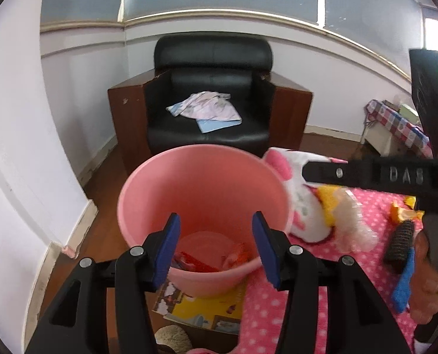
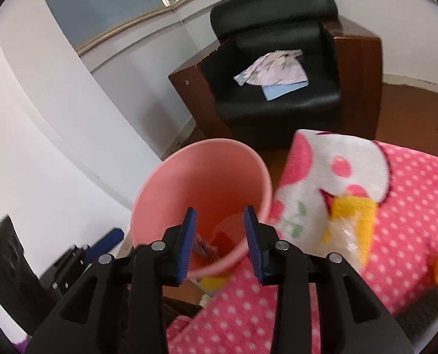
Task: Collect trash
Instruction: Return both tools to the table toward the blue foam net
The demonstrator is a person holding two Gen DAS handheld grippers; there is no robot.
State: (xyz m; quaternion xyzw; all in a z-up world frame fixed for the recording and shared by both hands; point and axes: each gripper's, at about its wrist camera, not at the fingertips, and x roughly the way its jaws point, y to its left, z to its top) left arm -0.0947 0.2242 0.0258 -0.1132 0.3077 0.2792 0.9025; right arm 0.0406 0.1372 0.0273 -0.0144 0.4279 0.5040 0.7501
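Note:
A pink plastic bucket (image 1: 201, 183) stands on the floor beside a bed with a pink polka-dot blanket (image 1: 280, 309). Red and orange wrappers (image 1: 195, 261) lie in its bottom; they also show in the right wrist view (image 2: 216, 243). My left gripper (image 1: 214, 249) is open and empty, just above the bucket's near rim. My right gripper (image 2: 220, 246) is open and empty, over the bucket (image 2: 204, 177) from the bed side. A crumpled clear plastic wrapper (image 1: 354, 224) and an orange peel (image 1: 403, 214) lie on the blanket at the right.
A black armchair (image 1: 210, 94) with cloth and a blue sheet on its seat stands behind the bucket. A picture book (image 1: 207, 306) lies on the floor under the bucket. A dark brush (image 1: 400, 242) lies on the blanket. A white wall is at the left.

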